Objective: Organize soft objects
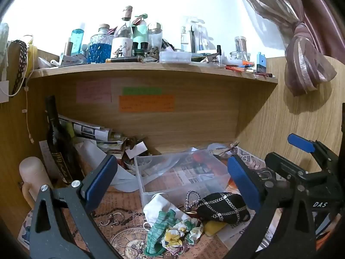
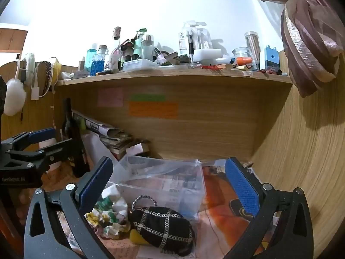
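A: Biggest first — wooden desk nook, shelf overhead crammed w/ bottles, jars; labels too small to read. Sticky notes on back panel, writing illegible.

B: Knotted curtain top right, cut off by frame edge. Dark bottle far left, partly behind papers.

A: Clear plastic bin mid-desk, nothing soft inside as far as visible; contents vs. newsprint underneath hard to separate thru the walls.

B: Soft pile just in front of bin, on patterned paper. Black chain-pattern pouch, beaded loop at its top. Yellow item under it, mostly hidden, can't ID.

A: Floral cloth beside pouch, green knit sock touching it, white cloth behind. Sock toe near bottom edge of left view.

B: Sock not discernible in right view — hidden behind left finger, prob.

A: Left gripper: jaws spread wide, holding nothing, hovering above pile.

B: Right gripper: same, wide apart, empty, pouch between fingers in view but apart from pads. Also seen at right edge of left view.
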Demonstrator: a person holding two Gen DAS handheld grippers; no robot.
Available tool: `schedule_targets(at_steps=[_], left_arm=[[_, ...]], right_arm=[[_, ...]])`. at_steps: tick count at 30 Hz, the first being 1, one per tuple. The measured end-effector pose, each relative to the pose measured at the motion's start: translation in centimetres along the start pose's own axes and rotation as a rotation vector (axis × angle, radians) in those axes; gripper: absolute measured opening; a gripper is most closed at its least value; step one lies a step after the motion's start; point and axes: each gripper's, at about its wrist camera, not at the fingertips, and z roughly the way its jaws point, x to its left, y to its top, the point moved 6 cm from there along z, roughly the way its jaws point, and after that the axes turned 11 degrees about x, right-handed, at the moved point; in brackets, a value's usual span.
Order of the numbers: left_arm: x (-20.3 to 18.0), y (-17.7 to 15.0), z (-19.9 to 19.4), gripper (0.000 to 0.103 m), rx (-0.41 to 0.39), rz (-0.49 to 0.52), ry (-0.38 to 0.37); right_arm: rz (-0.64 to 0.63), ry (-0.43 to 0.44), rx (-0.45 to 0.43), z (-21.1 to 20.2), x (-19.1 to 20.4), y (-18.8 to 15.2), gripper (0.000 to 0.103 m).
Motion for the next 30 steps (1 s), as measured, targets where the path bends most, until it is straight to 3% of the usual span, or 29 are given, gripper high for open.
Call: schedule_targets(at_steps=[30], left_arm=[[0.0,0.0,0.3,0.103,0.008,-0.006,-0.009]], right_arm=[[0.012,0.006,-0.016,-0.06,0.12,0.06,0.103]])
